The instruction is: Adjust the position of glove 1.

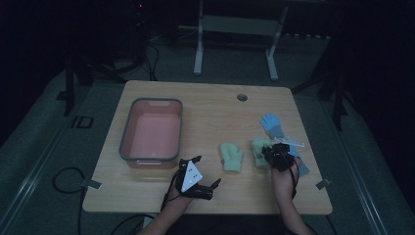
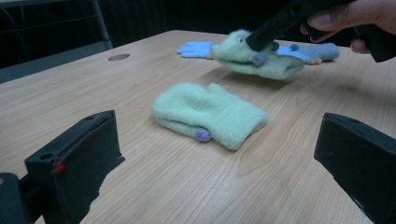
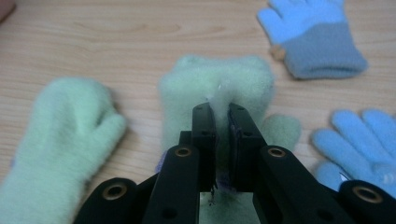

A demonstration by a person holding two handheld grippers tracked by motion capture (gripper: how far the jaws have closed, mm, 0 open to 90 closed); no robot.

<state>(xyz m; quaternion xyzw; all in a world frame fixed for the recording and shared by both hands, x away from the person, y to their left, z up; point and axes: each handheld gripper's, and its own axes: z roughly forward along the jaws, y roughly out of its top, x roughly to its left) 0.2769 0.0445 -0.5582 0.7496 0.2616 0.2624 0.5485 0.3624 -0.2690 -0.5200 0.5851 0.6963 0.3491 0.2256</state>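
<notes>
A light green mitten [image 1: 231,156] lies flat in the middle of the wooden table [image 1: 205,107]. My right gripper [image 3: 219,108] is shut on a pinch of fleece on a second green mitten [image 3: 215,79]. In the left gripper view that mitten [image 2: 252,58] hangs slightly above the table, with a shadow under it, held by the right gripper [image 2: 261,39]. My left gripper [image 1: 205,171] rests near the front edge, its jaws wide open and empty, facing the lying mitten [image 2: 210,114].
A pink bin with a grey rim [image 1: 128,127] stands at the left. One blue glove [image 1: 271,125] lies beyond the held mitten; another blue glove [image 3: 359,140] lies to its right. A round cable hole [image 1: 242,97] is at the far edge.
</notes>
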